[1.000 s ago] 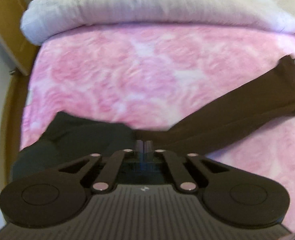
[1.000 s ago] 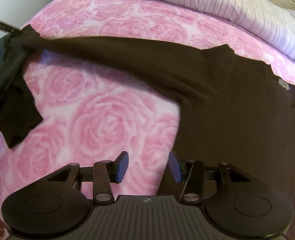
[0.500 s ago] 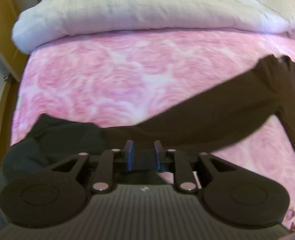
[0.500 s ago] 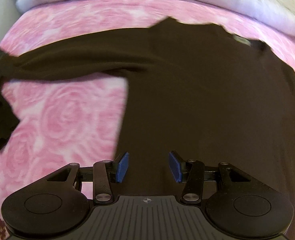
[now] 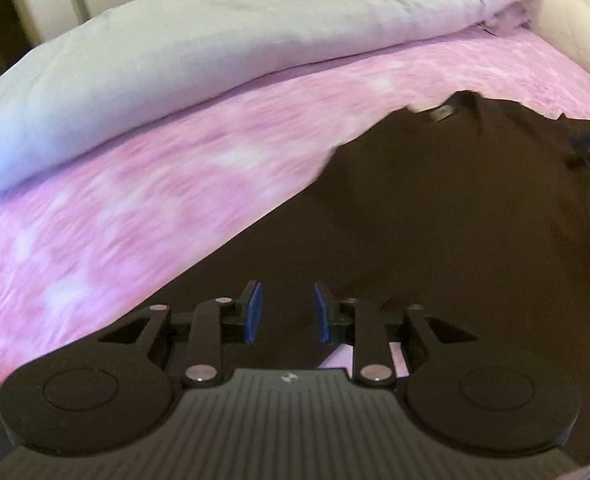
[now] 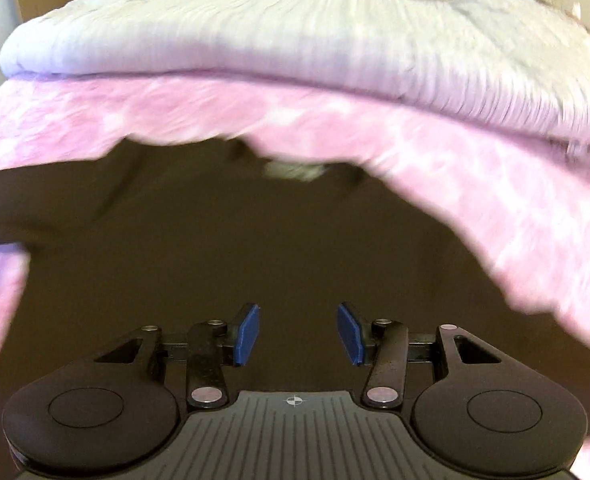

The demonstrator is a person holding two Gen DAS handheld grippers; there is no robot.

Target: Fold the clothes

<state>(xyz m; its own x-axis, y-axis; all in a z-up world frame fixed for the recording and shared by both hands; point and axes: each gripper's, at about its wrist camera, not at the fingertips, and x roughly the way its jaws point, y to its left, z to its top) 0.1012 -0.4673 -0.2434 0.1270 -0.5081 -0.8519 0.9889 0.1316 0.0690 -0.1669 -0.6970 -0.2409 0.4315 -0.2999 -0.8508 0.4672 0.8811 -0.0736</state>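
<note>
Both tools hang above a dark shirt spread on a pink bed.

At the bottom of each frame, the left tool (image 5: 283, 312) has its jaws opening, narrowly apart with nothing between them, and the right tool (image 6: 298, 334) stands wider, also holding nothing. Beyond them the dark shirt (image 6: 255, 248) fills the middle, lying on the pink rose-patterned bedcover (image 5: 135, 200). A pale folded duvet (image 6: 255, 32) crosses the top.

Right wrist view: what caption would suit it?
Open right gripper hovering over a dark shirt spread on a pink floral bedspread.
</note>
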